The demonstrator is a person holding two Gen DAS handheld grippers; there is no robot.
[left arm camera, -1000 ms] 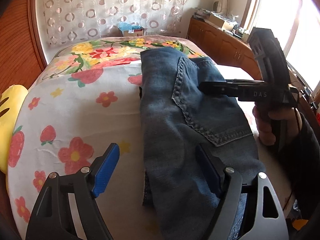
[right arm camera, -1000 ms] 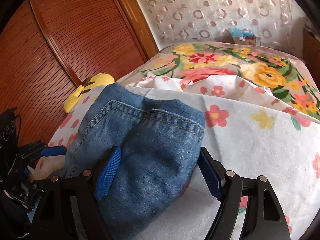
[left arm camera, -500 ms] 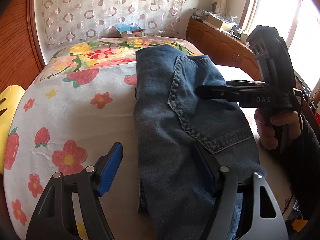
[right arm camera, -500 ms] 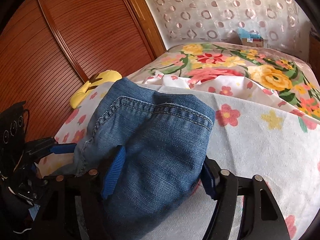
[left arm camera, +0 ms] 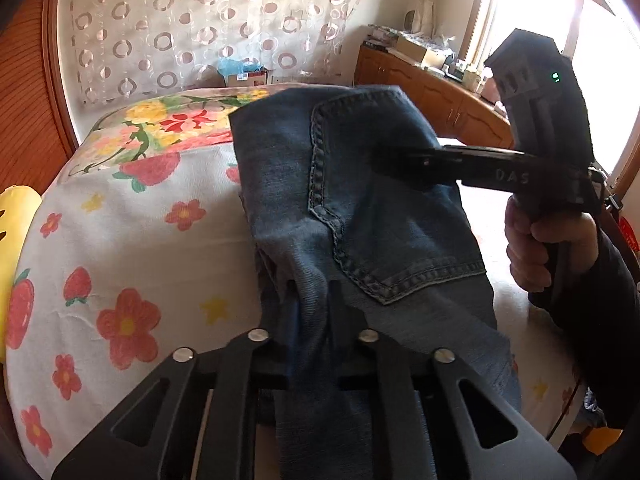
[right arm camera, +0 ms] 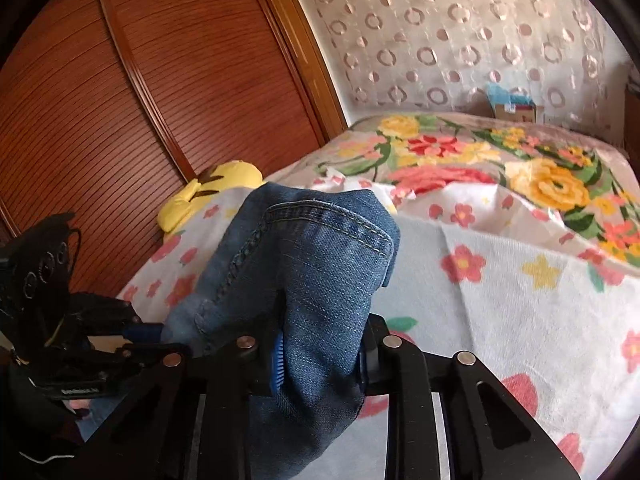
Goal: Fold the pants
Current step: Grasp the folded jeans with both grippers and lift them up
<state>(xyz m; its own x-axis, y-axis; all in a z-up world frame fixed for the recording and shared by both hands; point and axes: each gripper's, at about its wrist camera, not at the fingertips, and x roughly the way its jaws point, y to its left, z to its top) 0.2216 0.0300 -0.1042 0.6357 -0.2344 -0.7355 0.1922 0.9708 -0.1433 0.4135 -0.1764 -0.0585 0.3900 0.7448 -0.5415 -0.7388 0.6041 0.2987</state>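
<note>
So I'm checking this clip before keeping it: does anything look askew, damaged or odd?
Nothing damaged or spilled. The jeans are bunched, not flat, on the floral bedspread, pinched by the left gripper and the right gripper, which fits mid-fold. A yellow plush lies at the bed's edge.

1. I see the pants [left arm camera: 360, 208] in mid-blue denim, with lighter stitching on the pocket seams.
2. Left claw [left arm camera: 314, 320]: black. Right claw [right arm camera: 320, 356]: black, with blue ribbed pads [right arm camera: 277, 360].
3. Bed sheet [left arm camera: 132, 248]: white, with red flowers, strawberries and small yellow stars.
4. Blanket [right arm camera: 480, 156]: big yellow and red blooms, green leaves.
5. Curtain [left arm camera: 200, 28]: pale with ring pattern.
6. Pillow [right arm camera: 208, 192]: yellow, black marks.
7. Wardrobe [right arm camera: 120, 100]: reddish-brown slats.
</note>
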